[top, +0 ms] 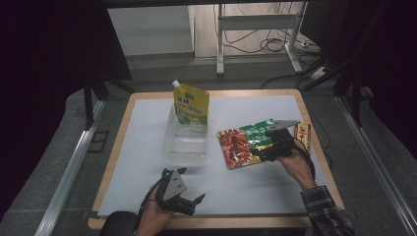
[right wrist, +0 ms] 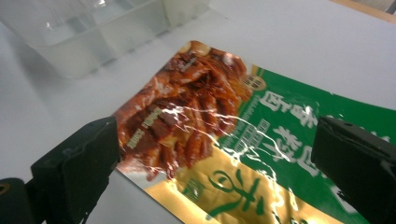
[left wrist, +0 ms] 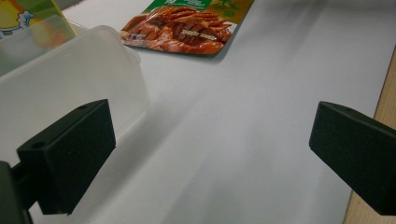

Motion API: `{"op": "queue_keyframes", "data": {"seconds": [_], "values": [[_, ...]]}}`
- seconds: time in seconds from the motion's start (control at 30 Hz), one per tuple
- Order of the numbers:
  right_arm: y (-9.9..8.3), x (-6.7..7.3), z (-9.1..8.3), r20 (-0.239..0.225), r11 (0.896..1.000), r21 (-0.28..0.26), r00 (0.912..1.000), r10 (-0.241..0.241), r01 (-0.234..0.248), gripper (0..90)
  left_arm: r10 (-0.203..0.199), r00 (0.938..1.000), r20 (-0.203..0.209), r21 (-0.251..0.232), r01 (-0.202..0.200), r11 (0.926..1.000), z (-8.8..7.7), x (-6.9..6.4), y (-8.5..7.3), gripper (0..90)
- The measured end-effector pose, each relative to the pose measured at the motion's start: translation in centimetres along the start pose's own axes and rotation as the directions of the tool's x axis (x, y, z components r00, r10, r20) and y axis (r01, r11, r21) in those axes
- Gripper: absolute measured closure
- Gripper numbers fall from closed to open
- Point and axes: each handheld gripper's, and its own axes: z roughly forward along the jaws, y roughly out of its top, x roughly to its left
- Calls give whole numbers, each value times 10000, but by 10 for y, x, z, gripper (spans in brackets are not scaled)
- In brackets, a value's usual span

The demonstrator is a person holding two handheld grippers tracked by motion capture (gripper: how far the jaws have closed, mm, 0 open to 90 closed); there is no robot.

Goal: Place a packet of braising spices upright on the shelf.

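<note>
The right gripper (top: 272,145) hovers low, jaws apart over the snack packet (right wrist: 224,140) (foil, lying flat). The left gripper (top: 189,200) rests near the table edge, jaws apart, a plastic box (left wrist: 70,74) beside one.

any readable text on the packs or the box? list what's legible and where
Snack pack: large white characters on the green band and green ones on the gold area, creased and glare-struck; none read with confidence.
Snack pack, round gold badge: print too small to read.
Yellow pouch: green lettering, too blurred to read.
Red and gold packet under the right tongs: markings too small to read.
Clear plastic box: no text.
</note>
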Motion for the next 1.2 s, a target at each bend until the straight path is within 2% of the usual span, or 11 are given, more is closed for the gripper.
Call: {"op": "queue_keyframes", "data": {"seconds": [0.07, 0.17, 0.33, 0.6, 0.67, 0.93, 1.2], "values": [[-2, -2, -1, 95, 10000, 35, 9999, 42, -43, 11, -52, 10000, -40, 19, 52, 10000, 1, 0, 0, 1], [-8, -12, -2, 344, 9994, 140, 9990, 296, -301, 11, 72, 9999, -128, 237, -68, 9997, 1, 0, -1, 0], [-16, -23, -2, 782, 9986, 459, 9967, 215, -251, 11, 228, 9996, -136, 364, -223, 9991, 1, -1, -1, 0], [-27, -38, 0, 1241, 9956, 897, 9922, 140, -253, 14, 186, 9998, -64, 400, -184, 9990, 3, -1, -1, 0], [-30, -42, 1, 1277, 9951, 915, 9915, 258, -376, 14, 307, 9995, -53, 517, -304, 9982, 4, -1, -1, 0], [-37, -53, 6, 1238, 9930, 980, 9908, 543, -667, 14, 360, 9993, -61, 544, -356, 9979, 4, -2, -1, 0], [-37, -61, 13, 1246, 9874, 1085, 9870, 1015, -1152, 12, 359, 9993, -66, 528, -355, 9980, 5, -3, -1, 0]]}}
